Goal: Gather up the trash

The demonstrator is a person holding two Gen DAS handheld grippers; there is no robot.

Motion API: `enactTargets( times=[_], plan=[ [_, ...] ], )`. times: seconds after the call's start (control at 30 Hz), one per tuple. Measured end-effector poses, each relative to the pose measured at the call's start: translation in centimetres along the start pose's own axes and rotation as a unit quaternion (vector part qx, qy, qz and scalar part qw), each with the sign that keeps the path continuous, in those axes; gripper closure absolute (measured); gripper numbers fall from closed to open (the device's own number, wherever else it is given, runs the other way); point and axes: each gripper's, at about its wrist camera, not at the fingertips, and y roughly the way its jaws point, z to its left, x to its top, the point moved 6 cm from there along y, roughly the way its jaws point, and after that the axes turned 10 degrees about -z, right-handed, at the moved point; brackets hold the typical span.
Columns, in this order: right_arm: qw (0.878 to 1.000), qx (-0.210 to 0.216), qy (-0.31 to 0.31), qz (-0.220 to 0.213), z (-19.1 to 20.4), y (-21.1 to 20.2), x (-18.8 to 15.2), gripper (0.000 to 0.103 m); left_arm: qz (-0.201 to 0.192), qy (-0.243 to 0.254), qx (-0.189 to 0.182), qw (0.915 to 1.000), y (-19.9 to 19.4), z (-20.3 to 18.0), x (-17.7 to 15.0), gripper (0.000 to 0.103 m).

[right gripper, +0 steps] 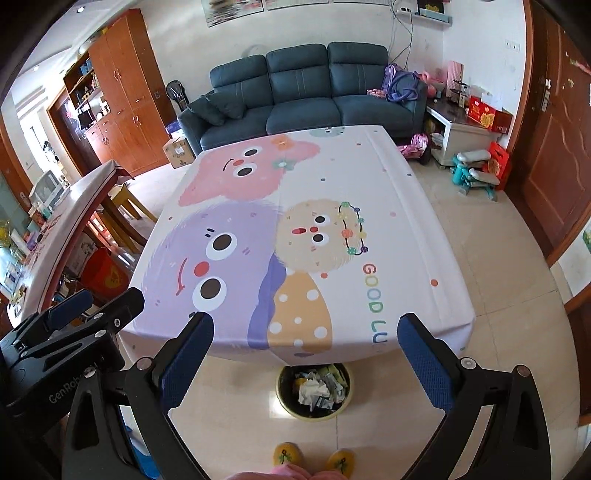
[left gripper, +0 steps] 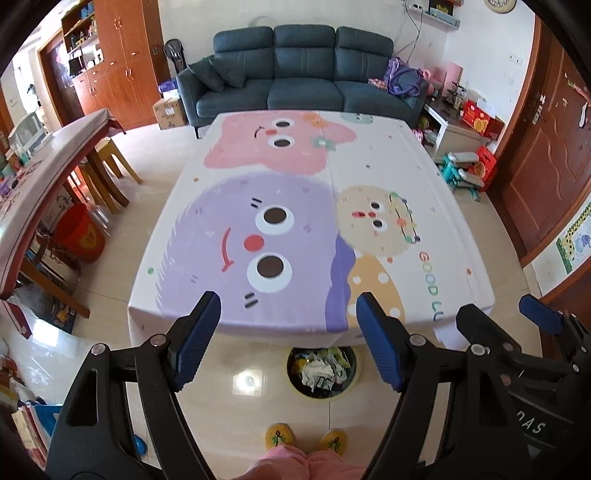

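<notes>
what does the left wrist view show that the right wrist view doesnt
Only the left wrist view: the left gripper head-on, with open and empty jaws, the right gripper's side at its right edge, and a round wall clock top right.

Only the right wrist view: the right gripper head-on, also open and empty, and framed pictures above the sofa.

Both: the cartoon tablecloth, with no loose trash visible on it, the bin full of wrappers below the near edge, the blue sofa and yellow slippers.

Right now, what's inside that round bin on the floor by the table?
The bin holds crumpled white paper and small wrappers, some green. Whatever lies beneath that top layer is covered, and the tablecloth edge hides the bin's far rim.
</notes>
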Motion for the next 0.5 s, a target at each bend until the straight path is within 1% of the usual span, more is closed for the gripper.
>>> enactTargets(
  times=[0.1, 0.3, 0.5],
  plan=[
    [1.000, -0.006, -0.002, -0.005, 0.1, -0.2, 0.3, 0.002, -0.007, -0.001, 0.000, 1.0000, -0.3, 0.4, 0.7, 0.030],
    [1.000, -0.015, -0.009, -0.017, 0.3, -0.5, 1.1, 0.002, -0.010, -0.003, -0.003, 0.9999, -0.5, 0.6, 1.0, 0.030],
    [1.000, -0.016, -0.011, -0.022, 0.5, -0.6, 1.5, 0.002, -0.017, -0.006, -0.005, 0.9998, -0.8, 0.8, 1.5, 0.030]
  ],
)
